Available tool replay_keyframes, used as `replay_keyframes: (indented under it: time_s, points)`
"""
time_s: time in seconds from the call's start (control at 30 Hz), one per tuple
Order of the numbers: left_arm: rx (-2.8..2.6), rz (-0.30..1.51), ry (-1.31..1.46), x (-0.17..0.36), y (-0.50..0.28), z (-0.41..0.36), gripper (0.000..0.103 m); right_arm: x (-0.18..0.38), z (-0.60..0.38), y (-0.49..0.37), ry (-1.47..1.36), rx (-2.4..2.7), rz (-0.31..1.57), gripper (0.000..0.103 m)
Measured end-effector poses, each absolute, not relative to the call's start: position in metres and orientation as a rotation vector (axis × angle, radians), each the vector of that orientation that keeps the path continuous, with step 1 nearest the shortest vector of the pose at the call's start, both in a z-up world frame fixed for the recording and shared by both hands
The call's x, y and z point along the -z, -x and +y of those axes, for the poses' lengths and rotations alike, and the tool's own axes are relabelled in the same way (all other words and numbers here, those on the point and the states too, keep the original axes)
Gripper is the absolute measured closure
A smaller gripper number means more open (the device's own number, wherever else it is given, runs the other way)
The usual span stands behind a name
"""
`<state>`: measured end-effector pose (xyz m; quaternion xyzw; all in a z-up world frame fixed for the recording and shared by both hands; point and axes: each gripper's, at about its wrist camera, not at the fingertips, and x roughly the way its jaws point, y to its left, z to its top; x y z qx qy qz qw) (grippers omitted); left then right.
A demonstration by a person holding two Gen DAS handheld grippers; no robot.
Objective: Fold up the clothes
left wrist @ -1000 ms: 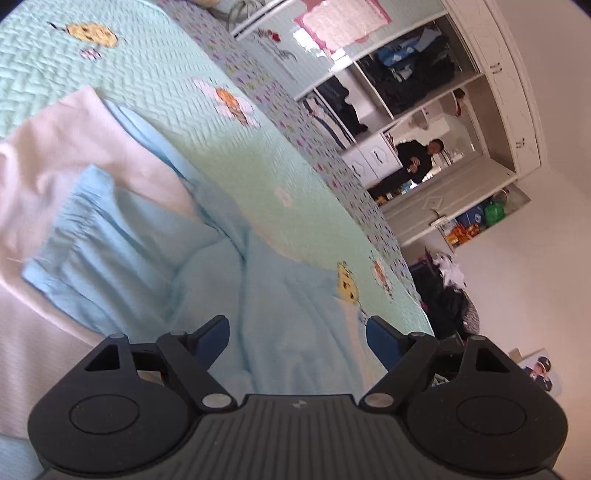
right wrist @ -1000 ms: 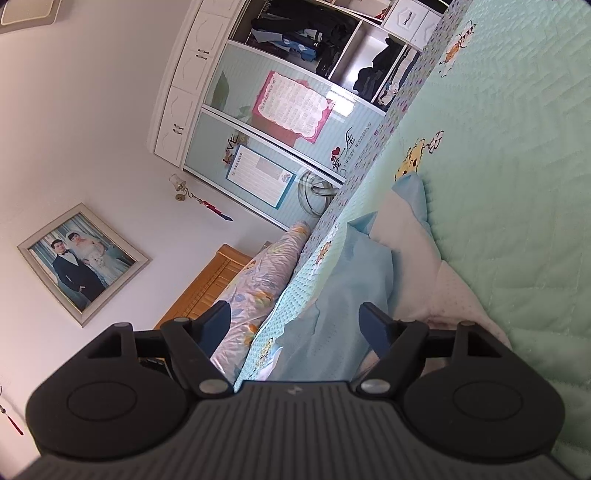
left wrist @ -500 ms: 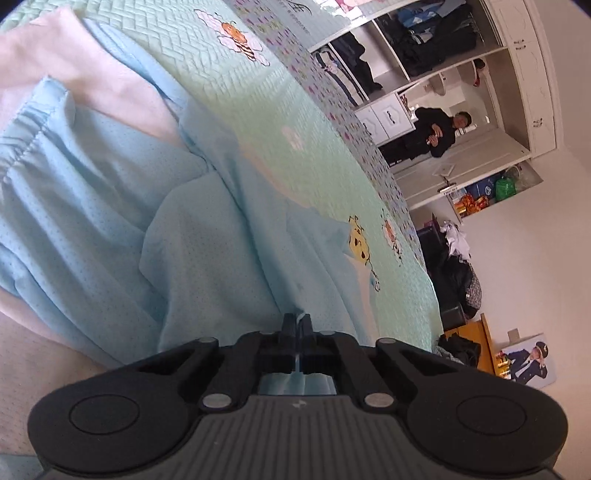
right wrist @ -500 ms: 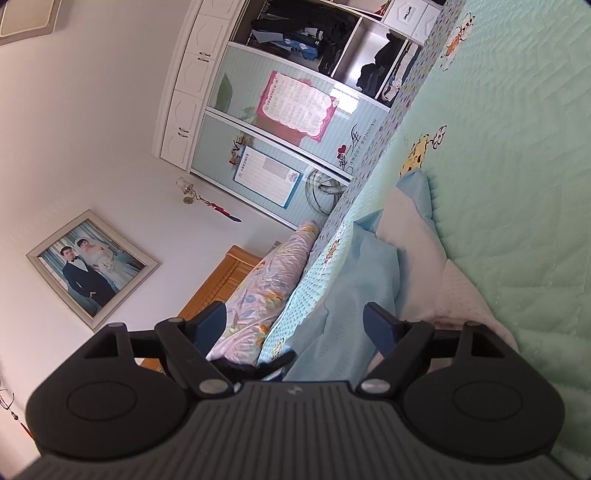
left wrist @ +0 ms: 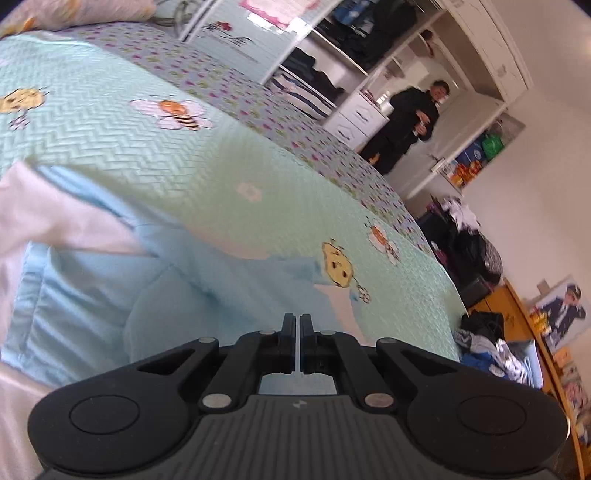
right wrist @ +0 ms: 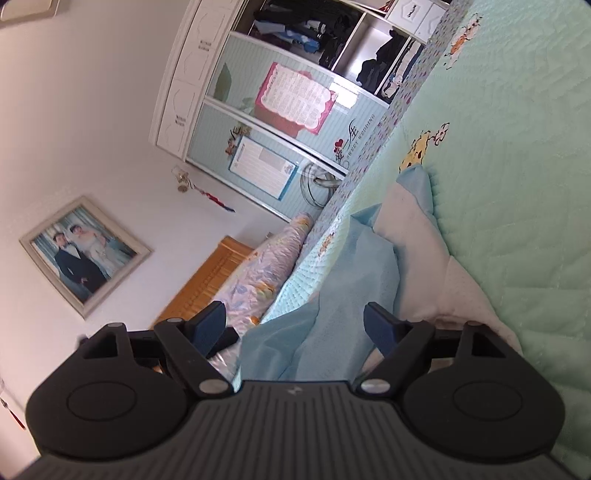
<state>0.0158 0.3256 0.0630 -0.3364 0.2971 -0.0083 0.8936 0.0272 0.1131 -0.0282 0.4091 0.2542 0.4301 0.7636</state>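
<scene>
Two claws in view. Left claw [left wrist: 296,321] is pinched shut on the light blue garment [left wrist: 110,295], which lies on the bed [left wrist: 110,147] directly ahead of it; a second ago its jaws stood wide. Right claw [right wrist: 293,325] is wide, opening slightly further, blue cloth between the jaws unpressed.

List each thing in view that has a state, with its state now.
left gripper: shut on the light blue garment's fabric.
right gripper: open, blue cloth between the fingers, not pinched.
light blue garment: rumpled, unfolded, on the bed.
white garment: lying under the blue one.
wardrobe: shelves open.
</scene>
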Motion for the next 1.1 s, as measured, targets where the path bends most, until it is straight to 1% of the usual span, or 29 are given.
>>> replay_keyframes:
  time_s: [0.07, 0.13, 0.23, 0.3, 0.43, 0.5, 0.53, 0.57, 0.67, 0.8, 0.93, 1.1]
  points:
    - [0.015, 0.647, 0.684, -0.067, -0.022, 0.323, 0.098, 0.025, 0.116, -0.025, -0.856, -0.943, 0.554, 0.016]
    - [-0.004, 0.641, 0.686, -0.069, -0.019, 0.324, 0.094, 0.026, 0.115, -0.026, -0.869, -0.947, 0.554, 0.016]
    - [-0.064, 0.602, 0.703, -0.066, 0.003, 0.33, 0.084, 0.027, 0.114, -0.027, -0.884, -0.949, 0.554, 0.016]
    - [-0.135, 0.604, 0.707, -0.058, 0.019, 0.337, 0.071, 0.026, 0.115, -0.027, -0.881, -0.949, 0.554, 0.016]
    - [-0.112, 0.673, 0.746, -0.035, 0.031, 0.345, 0.066, 0.028, 0.113, -0.027, -0.89, -0.949, 0.553, 0.016]
    - [-0.129, 0.689, 0.739, -0.03, 0.03, 0.346, 0.055, 0.028, 0.114, -0.026, -0.89, -0.949, 0.553, 0.016]
    - [-0.141, 0.694, 0.732, -0.028, 0.029, 0.347, 0.053, 0.027, 0.114, -0.026, -0.891, -0.949, 0.553, 0.016]
    - [-0.147, 0.701, 0.724, -0.027, 0.028, 0.347, 0.051, 0.027, 0.114, -0.026, -0.892, -0.949, 0.553, 0.016]
    - [-0.15, 0.71, 0.724, -0.026, 0.028, 0.347, 0.049, 0.028, 0.115, -0.026, -0.895, -0.95, 0.553, 0.016]
    - [-0.13, 0.681, 0.781, -0.029, 0.044, 0.347, 0.04, 0.028, 0.115, -0.027, -0.9, -0.952, 0.553, 0.016]
    - [-0.115, 0.696, 0.787, -0.029, 0.054, 0.339, 0.039, 0.028, 0.115, -0.027, -0.904, -0.953, 0.552, 0.016]
    - [-0.116, 0.67, 0.943, -0.014, 0.06, 0.341, 0.039, 0.028, 0.114, -0.029, -0.907, -0.953, 0.553, 0.016]
